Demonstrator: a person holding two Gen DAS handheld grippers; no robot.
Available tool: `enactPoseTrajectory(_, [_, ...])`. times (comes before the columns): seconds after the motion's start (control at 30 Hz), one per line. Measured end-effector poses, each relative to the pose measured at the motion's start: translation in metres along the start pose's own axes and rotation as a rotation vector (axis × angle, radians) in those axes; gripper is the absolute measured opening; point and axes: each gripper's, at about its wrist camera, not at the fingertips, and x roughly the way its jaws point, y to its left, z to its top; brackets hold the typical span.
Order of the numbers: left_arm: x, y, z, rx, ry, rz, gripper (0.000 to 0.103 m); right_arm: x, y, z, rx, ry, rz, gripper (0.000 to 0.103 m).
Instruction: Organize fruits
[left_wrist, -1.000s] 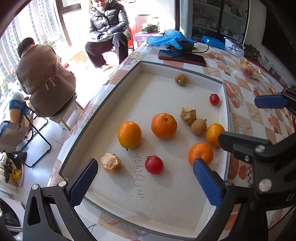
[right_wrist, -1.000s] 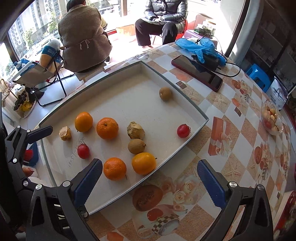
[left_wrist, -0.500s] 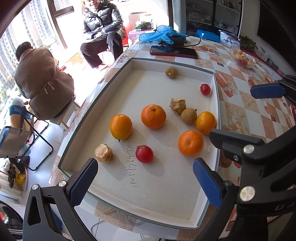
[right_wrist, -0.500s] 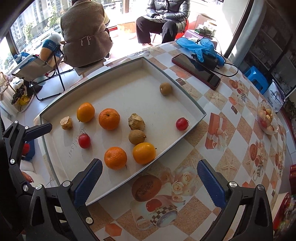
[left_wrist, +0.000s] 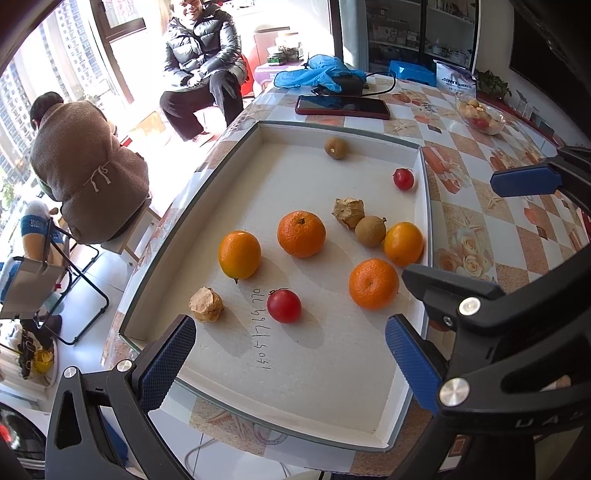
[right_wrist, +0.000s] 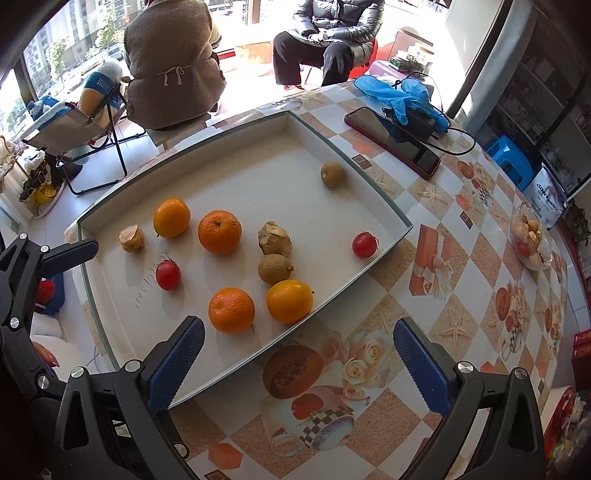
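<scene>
1. Both grippers hang above the near end of the tray (left_wrist: 236, 155), and neither touches a fruit. The left gripper (left_wrist: 288, 362) has its jaws released and wide, with nothing between them. The right gripper (right_wrist: 299, 354) is also released and empty; its jaws stand over the tray's right rim and the patterned worktop (right_wrist: 461, 295).

2. All the fruits lie loose in the tray. In the left view, with the big orange (left_wrist: 301, 234) as the clock centre, a second orange (left_wrist: 239, 254) is at 8 o'clock, a third (left_wrist: 373, 283) at 4 o'clock and a fourth (left_wrist: 403, 243) at 3 o'clock, beside the right wall.

3. A brown round fruit (left_wrist: 370, 231) touches the fourth orange, and a dry husk fruit (left_wrist: 348, 212) touches the brown one. A second husk fruit (left_wrist: 206, 304) is at 7 o'clock, a red tomato (left_wrist: 284, 305) at 6 o'clock, another tomato (left_wrist: 403, 178) at 2 o'clock, and a second brown fruit (left_wrist: 335, 148) at 12 o'clock, far away.

4. I judge that no grasp is begun, so the step is to choose one fruit and to approach it.

5. The near tomato lies free and almost between the left jaws, so it seems the easy first pick. Come down straight, put one jaw at each side at its middle, and close softly, because it is round and may roll or bruise.

6. Leave the touching group for later.
</scene>
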Motion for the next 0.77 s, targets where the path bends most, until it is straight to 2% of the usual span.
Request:
enactPoseTrajectory(0.6, [0.001,-0.0037,-0.0018,0.005,0.014,-0.002,0.103,-0.0004,0.0015,-0.0042,-0.009,0.004,0.001,0.103])
enactPoseTrajectory(0.77, [-0.0042,-0.0046,-0.0045,0.02,-0.019,-0.029,0.103,0.0005,0.0015,-0.0043,-0.008,0.006,0.005,0.103])
